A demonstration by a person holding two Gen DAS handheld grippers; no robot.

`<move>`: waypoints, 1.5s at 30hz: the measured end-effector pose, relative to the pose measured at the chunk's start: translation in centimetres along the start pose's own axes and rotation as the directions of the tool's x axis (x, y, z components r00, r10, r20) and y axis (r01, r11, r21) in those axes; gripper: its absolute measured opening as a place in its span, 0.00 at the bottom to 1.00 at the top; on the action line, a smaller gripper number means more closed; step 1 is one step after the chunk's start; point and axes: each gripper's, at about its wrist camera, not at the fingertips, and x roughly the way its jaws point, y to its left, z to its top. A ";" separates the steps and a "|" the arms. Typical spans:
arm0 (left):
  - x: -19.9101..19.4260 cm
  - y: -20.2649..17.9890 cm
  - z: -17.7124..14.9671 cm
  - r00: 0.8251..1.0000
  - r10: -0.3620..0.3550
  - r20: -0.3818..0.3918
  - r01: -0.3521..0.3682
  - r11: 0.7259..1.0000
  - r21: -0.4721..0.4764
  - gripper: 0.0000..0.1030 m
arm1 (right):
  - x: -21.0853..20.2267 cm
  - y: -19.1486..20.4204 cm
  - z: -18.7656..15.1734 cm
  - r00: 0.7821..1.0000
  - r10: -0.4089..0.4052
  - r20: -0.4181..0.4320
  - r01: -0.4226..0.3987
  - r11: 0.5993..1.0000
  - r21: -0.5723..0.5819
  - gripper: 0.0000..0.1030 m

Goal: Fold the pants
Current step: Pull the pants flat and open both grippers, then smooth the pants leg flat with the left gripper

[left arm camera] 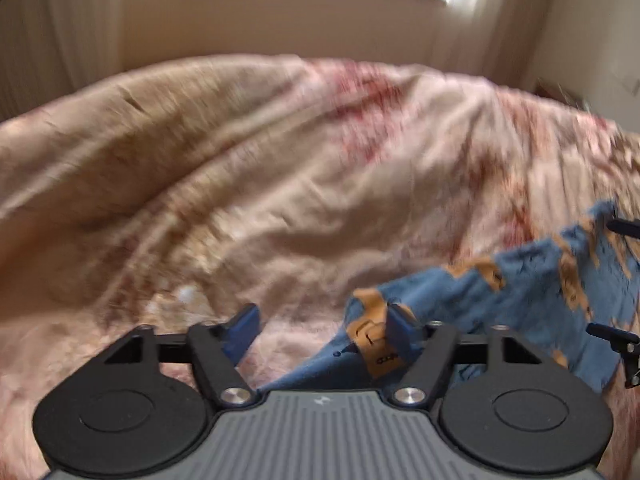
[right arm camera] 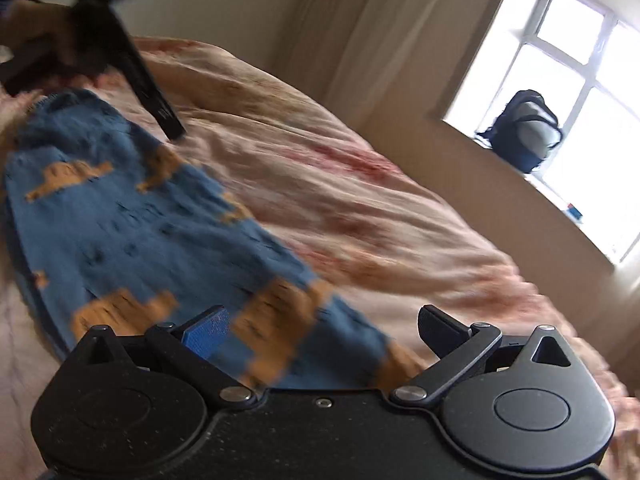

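Observation:
The pants (right arm camera: 132,232) are blue with orange block shapes and lie on the bed as a long strip. In the left wrist view they (left arm camera: 520,292) lie at the lower right. My left gripper (left arm camera: 320,328) is open and empty; the pants' near end with an orange label (left arm camera: 372,340) lies by its right finger. My right gripper (right arm camera: 324,332) is open just above the pants' other end, with cloth between the spread fingers. The left gripper shows blurred in the right wrist view (right arm camera: 120,52), and the right gripper's fingertips (left arm camera: 616,280) show at the left view's right edge.
A pinkish-beige duvet (left arm camera: 240,180) with red patches covers the bed. A cream wall and curtains stand behind it. A dark backpack (right arm camera: 524,128) sits on the windowsill. Both views are blurred by motion.

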 end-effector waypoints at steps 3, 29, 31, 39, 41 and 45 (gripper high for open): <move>2.0 1.0 0.7 0.995 -0.058 -0.086 0.054 0.998 -0.042 0.53 | 0.9 1.8 -0.7 1.000 0.017 -0.004 -0.017 1.000 -0.014 0.98; 2.5 -4.5 0.2 0.983 0.130 0.129 -0.160 0.954 0.255 0.31 | 0.9 1.2 -2.1 1.000 0.020 0.024 -0.021 1.000 0.023 0.98; 0.6 -4.2 -1.0 0.975 0.144 0.171 -0.174 0.969 0.176 0.81 | 0.3 0.4 -1.6 0.997 -0.029 0.066 0.025 0.998 0.049 0.99; -1.6 -1.7 -10.3 0.862 0.472 0.187 -0.476 0.879 -0.024 0.92 | 5.3 -4.6 -1.7 0.944 -0.313 -0.110 0.327 0.930 0.165 0.99; -3.2 -0.8 -12.3 0.843 0.501 0.195 -0.505 0.863 -0.035 0.93 | 5.2 -6.4 -2.6 0.935 -0.327 -0.139 0.351 0.912 0.211 0.99; -7.8 -0.8 -14.2 0.802 0.574 0.168 -0.571 0.818 -0.071 0.95 | 2.2 -6.3 -2.2 0.913 -0.376 -0.155 0.403 0.890 0.215 0.99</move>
